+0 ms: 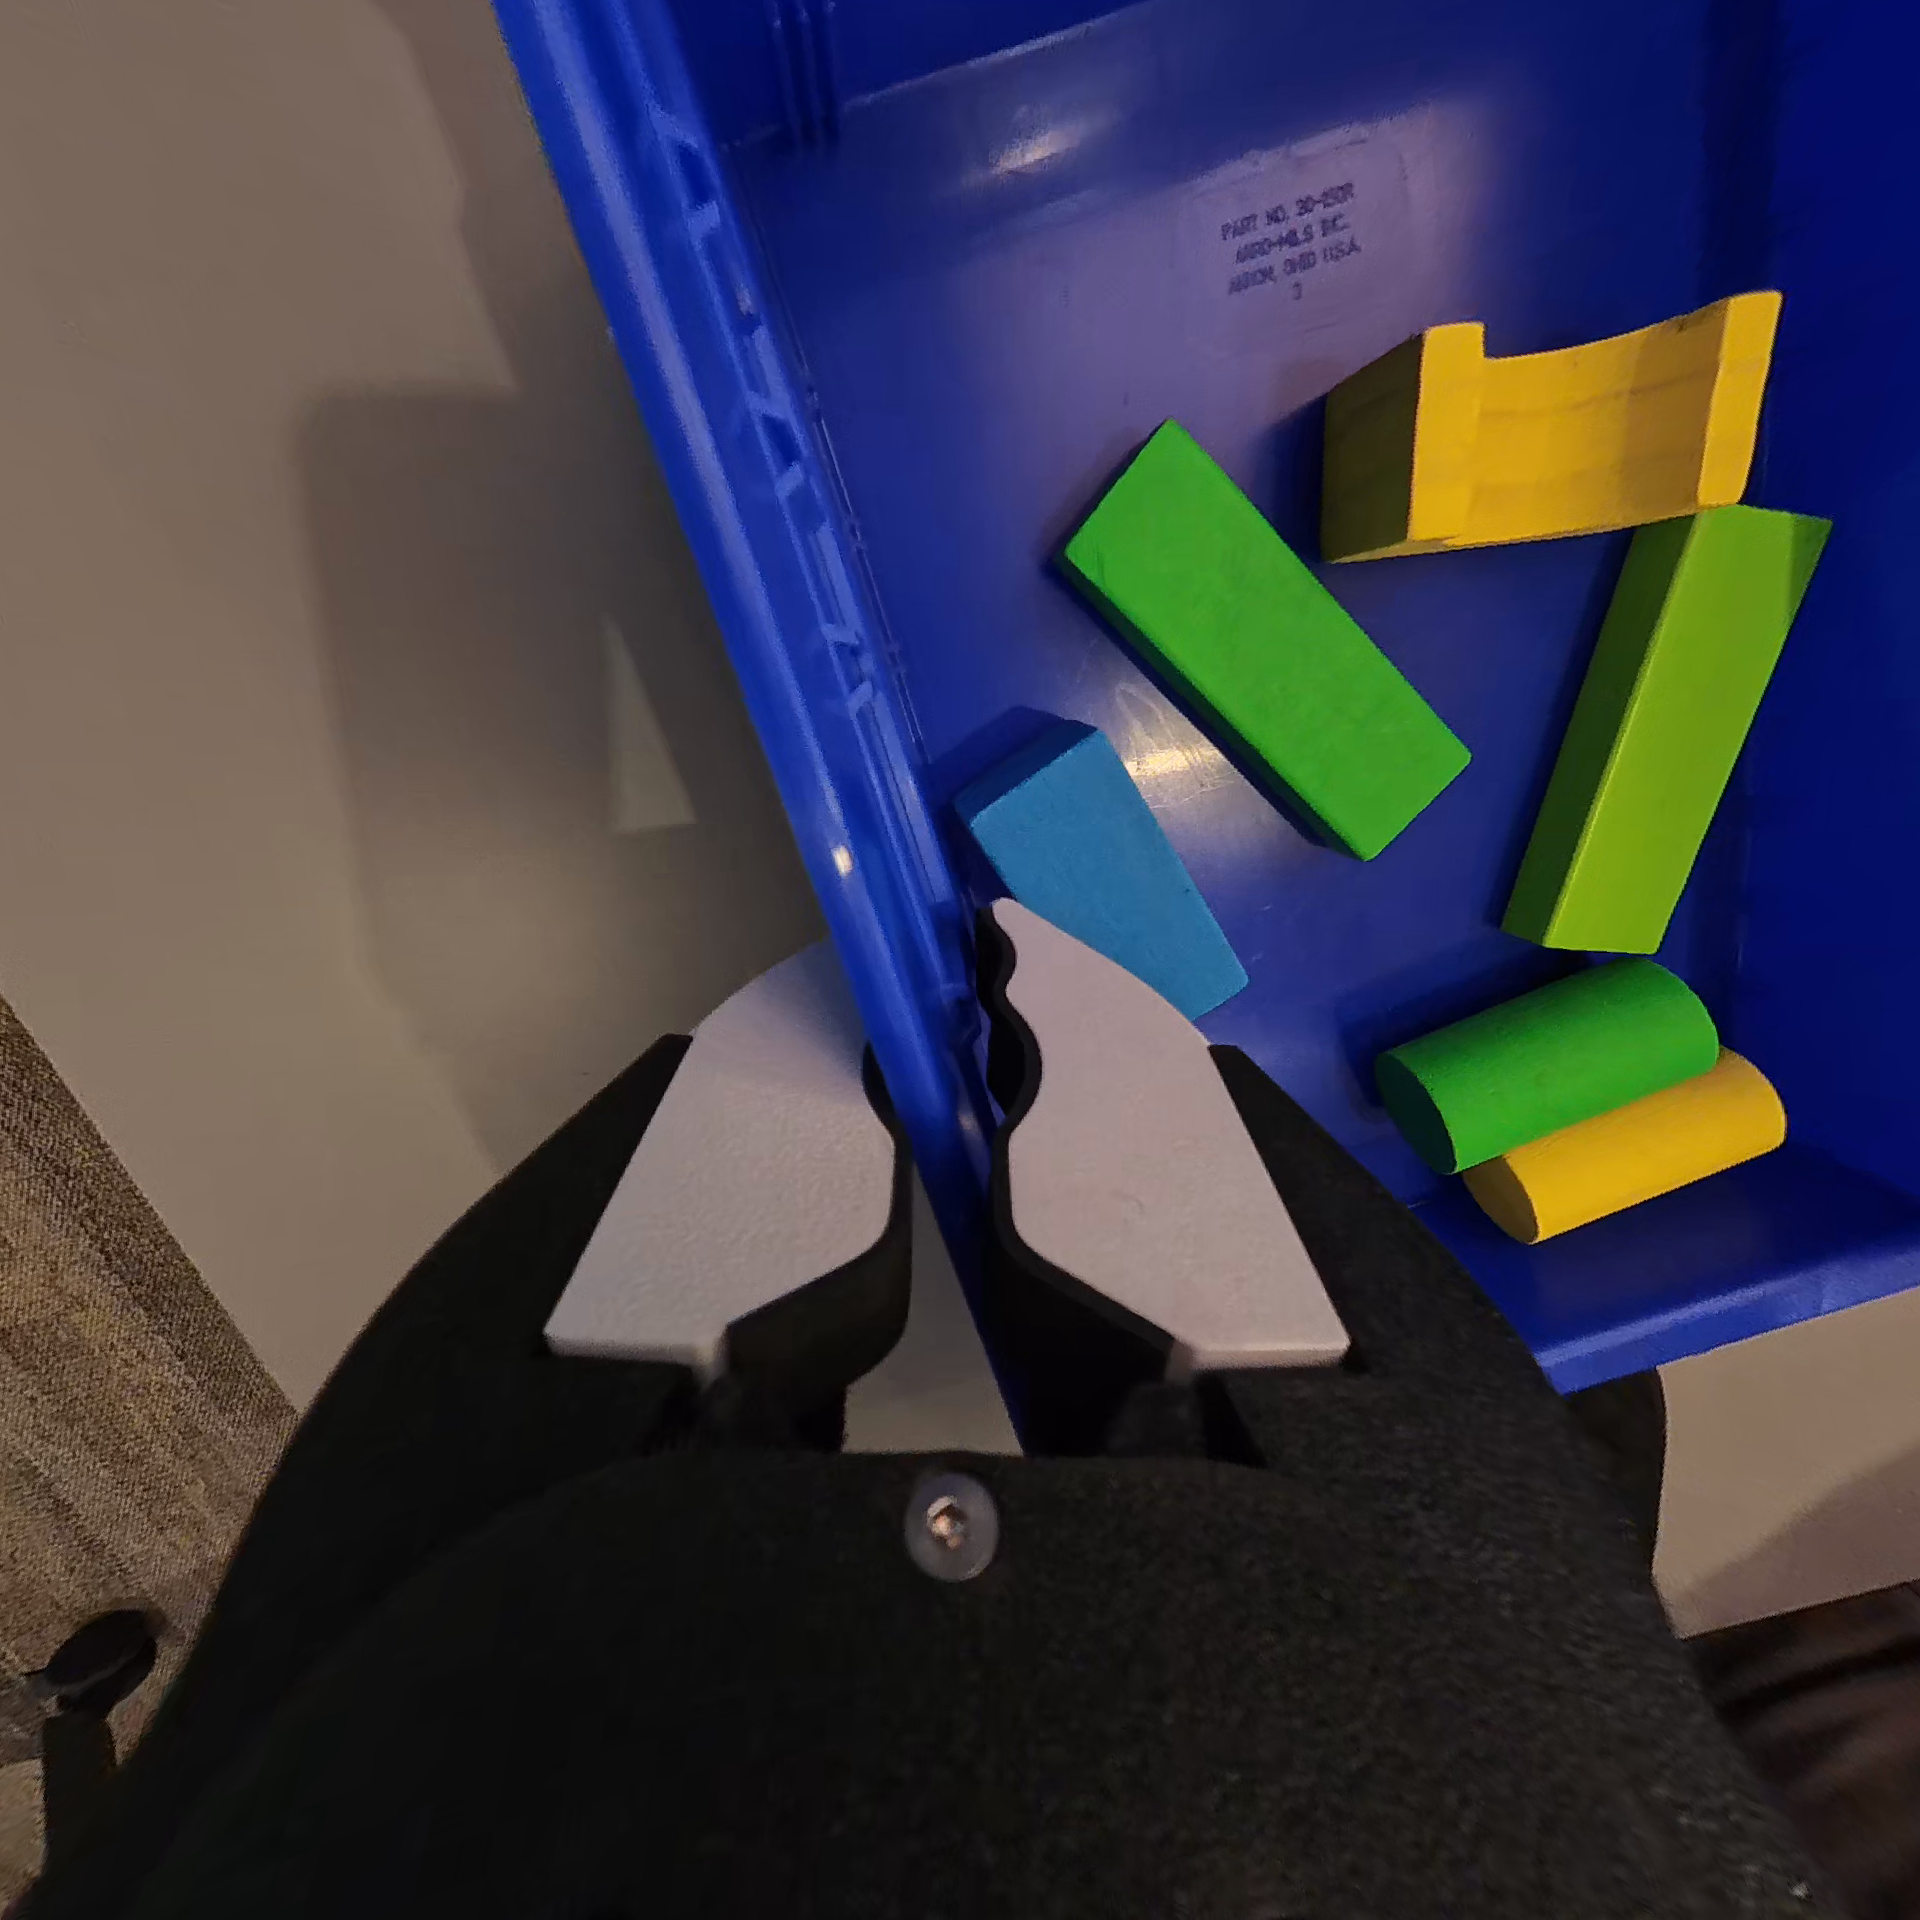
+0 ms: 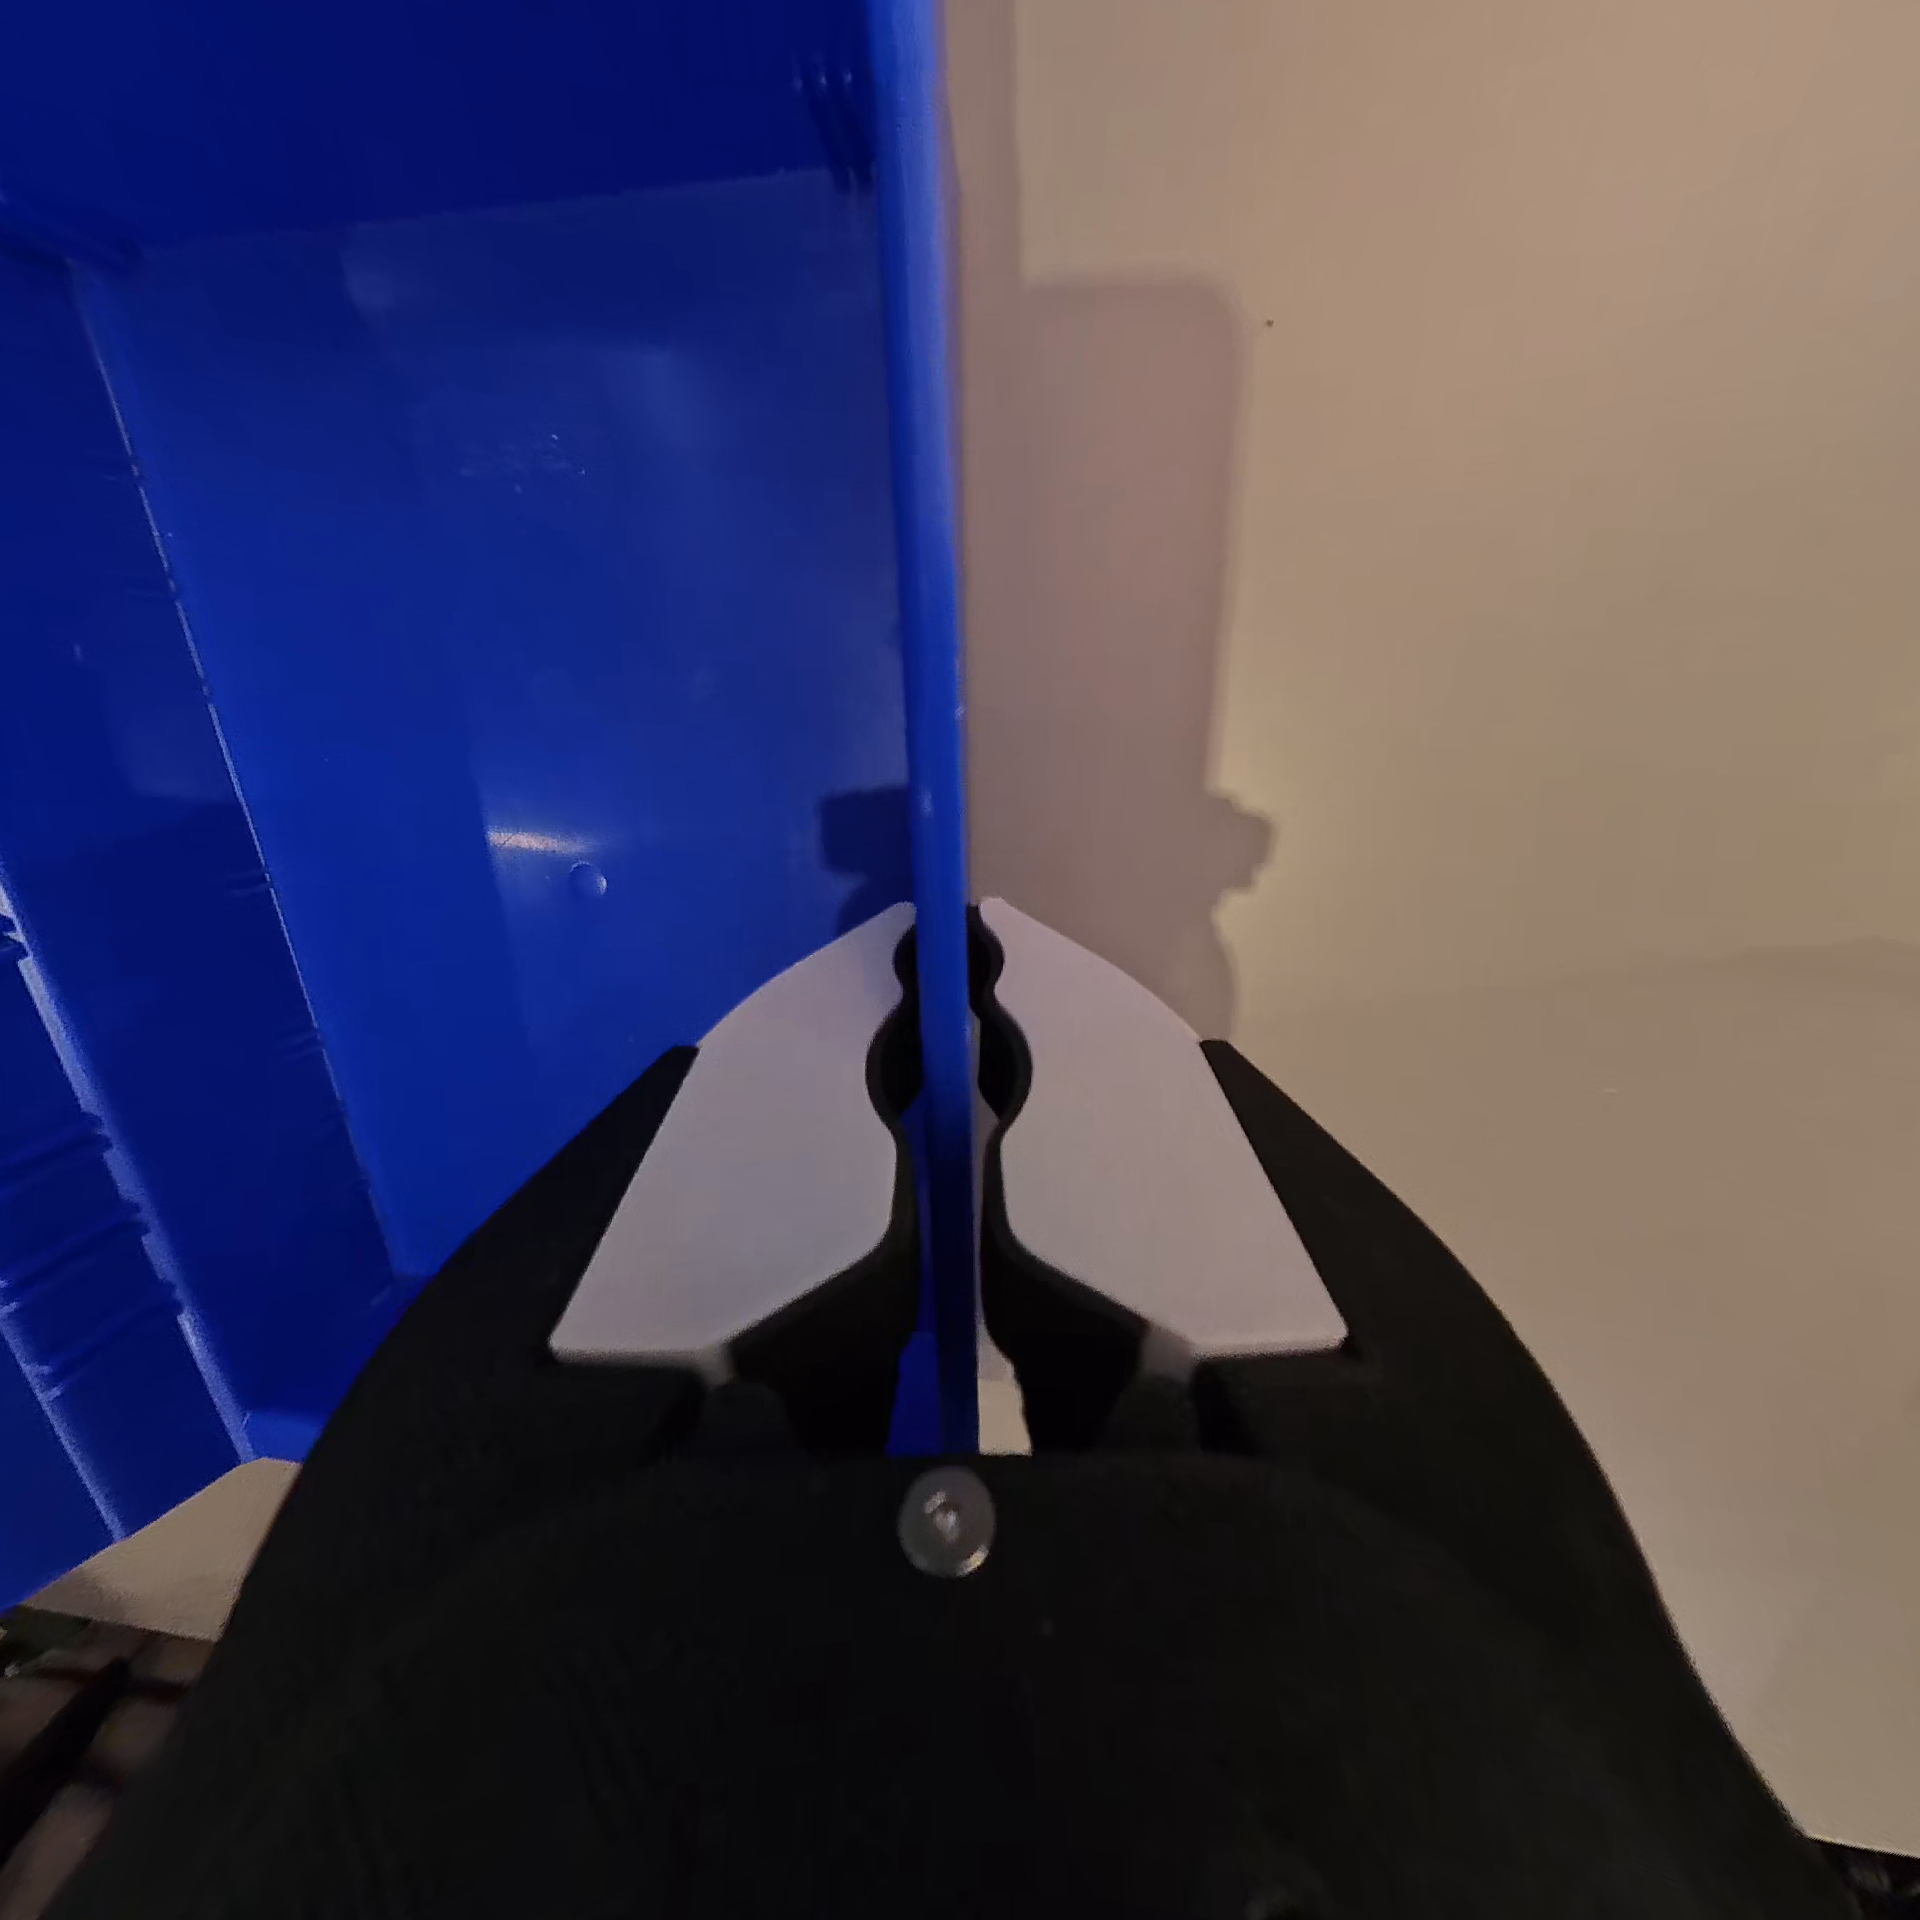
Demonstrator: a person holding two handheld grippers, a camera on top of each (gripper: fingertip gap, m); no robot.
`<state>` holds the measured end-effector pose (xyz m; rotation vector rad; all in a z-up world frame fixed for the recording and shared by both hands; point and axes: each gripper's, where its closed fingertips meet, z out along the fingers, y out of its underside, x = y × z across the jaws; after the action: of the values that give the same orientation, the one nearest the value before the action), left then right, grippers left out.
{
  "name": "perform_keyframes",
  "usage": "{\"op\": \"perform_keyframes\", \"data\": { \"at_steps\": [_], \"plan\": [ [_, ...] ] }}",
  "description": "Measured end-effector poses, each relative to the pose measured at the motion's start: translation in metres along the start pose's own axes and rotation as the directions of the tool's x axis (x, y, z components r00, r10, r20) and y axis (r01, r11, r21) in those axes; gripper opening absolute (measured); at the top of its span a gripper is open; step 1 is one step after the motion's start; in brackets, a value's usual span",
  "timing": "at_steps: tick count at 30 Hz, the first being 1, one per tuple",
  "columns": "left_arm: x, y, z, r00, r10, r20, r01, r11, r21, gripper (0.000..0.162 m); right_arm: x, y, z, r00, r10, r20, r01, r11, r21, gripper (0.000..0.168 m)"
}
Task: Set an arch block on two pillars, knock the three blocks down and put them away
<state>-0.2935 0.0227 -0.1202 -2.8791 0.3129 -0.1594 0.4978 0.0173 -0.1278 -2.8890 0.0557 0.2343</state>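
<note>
A blue plastic bin [image 1: 790, 436] holds several blocks: a yellow arch block [image 1: 1538, 447], two green rectangular blocks [image 1: 1262, 639] [image 1: 1662, 727], a blue block [image 1: 1101, 862], a green cylinder [image 1: 1548, 1060] and a yellow cylinder [image 1: 1631, 1143]. My left gripper [image 1: 935, 935] is shut on the bin's left wall, one finger outside and one inside. My right gripper [image 2: 943, 914] is shut on the bin's right wall [image 2: 930, 520]. The blocks do not show in the right wrist view.
The bin sits on a white table [image 1: 312, 520]. The table's edge and grey carpet [image 1: 94, 1247] show at the lower left in the left wrist view. The white tabletop [image 2: 1507, 727] extends right of the bin in the right wrist view. The tips of one gripper are about 80 cm away from the tips of the other.
</note>
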Motion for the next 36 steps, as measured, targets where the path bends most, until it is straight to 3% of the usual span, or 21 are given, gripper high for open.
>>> {"op": "perform_keyframes", "data": {
  "at_steps": [4, 8, 11, 13, 15, 16, 18, 20, 22, 24, 26, 28, 31, 34, 36],
  "plan": [
    [0.0, -0.004, -0.006, 1.0, -0.001, 0.007, 0.0, 0.999, 0.05, 0.011, 0.006, -0.005, -0.007, 0.998, -0.006, -0.069, 0.008, 0.999, 0.038, 0.02],
    [-0.009, -0.011, -0.035, 0.995, -0.045, 0.084, 0.03, 0.985, 0.173, 0.027, 0.007, -0.033, -0.043, 0.992, 0.055, -0.118, -0.023, 0.966, 0.256, 0.022],
    [0.0, -0.021, -0.074, 0.994, -0.022, 0.109, -0.015, 0.946, 0.323, 0.024, 0.002, -0.058, -0.085, 0.983, 0.04, -0.182, 0.05, 0.886, 0.462, 0.023],
    [0.022, -0.033, -0.106, 0.996, 0.05, 0.073, -0.079, 0.881, 0.466, 0.024, -0.016, -0.074, -0.121, 0.977, -0.02, -0.213, 0.149, 0.777, 0.612, 0.022],
    [0.052, -0.046, -0.143, 0.985, 0.169, 0.042, -0.157, 0.753, 0.639, 0.033, -0.044, -0.087, -0.16, 0.968, -0.103, -0.227, 0.243, 0.605, 0.758, 0.021],
    [0.064, -0.053, -0.166, 0.975, 0.217, 0.051, -0.183, 0.652, 0.736, 0.042, -0.058, -0.089, -0.177, 0.963, -0.136, -0.233, 0.269, 0.517, 0.812, 0.021],
    [0.088, -0.053, -0.205, 0.949, 0.311, 0.052, -0.191, 0.434, 0.88, 0.041, -0.087, -0.088, -0.2, 0.946, -0.217, -0.242, 0.31, 0.378, 0.872, 0.021],
    [0.105, -0.041, -0.228, 0.915, 0.396, 0.072, -0.186, 0.258, 0.948, 0.039, -0.111, -0.085, -0.211, 0.923, -0.291, -0.253, 0.338, 0.294, 0.894, 0.026],
    [0.115, -0.03, -0.244, 0.896, 0.43, 0.114, -0.188, 0.133, 0.973, 0.032, -0.132, -0.082, -0.218, 0.902, -0.352, -0.252, 0.343, 0.228, 0.911, 0.037],
    [0.126, -0.02, -0.242, 0.866, 0.487, 0.114, -0.212, 0.152, 0.965, 0.031, -0.155, -0.078, -0.224, 0.876, -0.431, -0.217, 0.315, 0.168, 0.934, 0.051],
    [0.143, -0.007, -0.225, 0.817, 0.571, 0.083, -0.273, 0.256, 0.927, 0.038, -0.178, -0.072, -0.232, 0.837, -0.526, -0.152, 0.237, 0.098, 0.966, 0.061],
    [0.158, 0.01, -0.191, 0.744, 0.656, 0.124, -0.445, 0.349, 0.825, 0.037, -0.198, -0.064, -0.24, 0.781, -0.62, -0.08, 0.143, 0.052, 0.988, 0.065],
    [0.164, 0.041, -0.127, 0.634, 0.765, 0.116, -0.699, 0.501, 0.51, 0.033, -0.215, -0.056, -0.236, 0.707, -0.707, -0.023, 0.117, 0.085, 0.989, 0.064],
    [0.152, 0.034, -0.087, 0.639, 0.756, 0.145, -0.758, 0.586, 0.286, 0.03, -0.219, -0.053, -0.231, 0.692, -0.721, -0.037, 0.157, 0.1, 0.982, 0.064],
    [0.153, 0.035, -0.063, 0.638, 0.767, 0.078, -0.762, 0.612, 0.213, 0.026, -0.22, -0.051, -0.232, 0.687, -0.726, -0.036, 0.155, 0.098, 0.983, 0.064]
  ]
}}
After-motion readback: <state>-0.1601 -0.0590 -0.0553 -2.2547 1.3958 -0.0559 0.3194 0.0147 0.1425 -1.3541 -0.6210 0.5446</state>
